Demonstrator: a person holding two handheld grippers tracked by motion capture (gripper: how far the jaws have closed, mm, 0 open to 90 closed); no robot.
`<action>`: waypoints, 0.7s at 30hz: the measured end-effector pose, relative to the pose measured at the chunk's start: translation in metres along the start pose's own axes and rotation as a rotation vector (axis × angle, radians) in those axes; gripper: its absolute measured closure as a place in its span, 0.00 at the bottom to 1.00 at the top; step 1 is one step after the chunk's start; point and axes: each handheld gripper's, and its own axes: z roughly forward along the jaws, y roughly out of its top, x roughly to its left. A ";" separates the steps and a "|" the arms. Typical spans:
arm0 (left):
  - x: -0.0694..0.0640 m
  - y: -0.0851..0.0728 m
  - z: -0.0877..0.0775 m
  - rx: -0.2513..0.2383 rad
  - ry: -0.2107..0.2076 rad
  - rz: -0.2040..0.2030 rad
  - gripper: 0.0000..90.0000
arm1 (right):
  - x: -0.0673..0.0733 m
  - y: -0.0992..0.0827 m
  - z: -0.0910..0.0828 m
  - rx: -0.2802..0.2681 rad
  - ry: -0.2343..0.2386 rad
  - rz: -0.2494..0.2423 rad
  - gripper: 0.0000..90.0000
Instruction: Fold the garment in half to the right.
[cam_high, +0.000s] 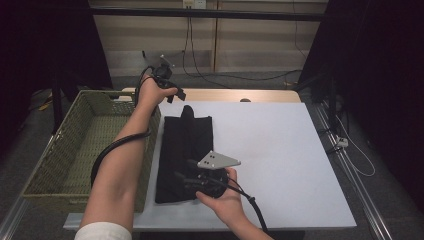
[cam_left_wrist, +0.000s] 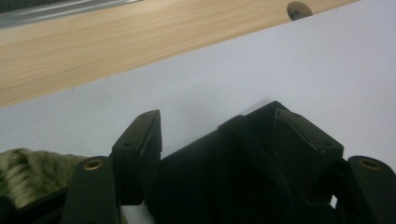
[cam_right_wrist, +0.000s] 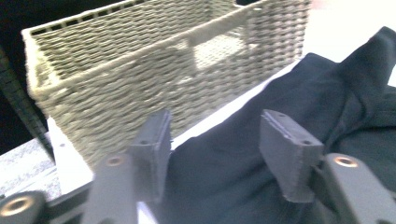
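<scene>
Left hand-held gripper (cam_left_wrist: 218, 135) agape over black cloth (cam_high: 184, 150); right hand-held gripper (cam_right_wrist: 215, 149) likewise, cloth edge hidden.

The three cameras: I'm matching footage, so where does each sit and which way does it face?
High view: above the person's side, looking forward and down; both forearms, left gripper, right gripper.
Left gripper view: along its jaws at the black cloth.
Right gripper view: along its jaws toward the basket.
All share the cloth.

Left hand-held gripper (cam_high: 172, 93) outstretched, right hand-held gripper (cam_high: 189, 175) near (both seemingly parted).
</scene>
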 end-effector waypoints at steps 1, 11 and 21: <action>0.001 -0.001 -0.002 0.002 0.001 0.000 0.34 | -0.003 0.001 0.000 0.002 -0.011 0.010 0.43; 0.001 -0.010 -0.014 -0.004 -0.033 0.018 0.24 | -0.029 0.003 0.016 0.062 -0.049 0.026 0.34; -0.003 -0.024 -0.030 -0.029 -0.078 0.058 0.18 | -0.053 0.007 0.028 0.083 -0.063 0.034 0.26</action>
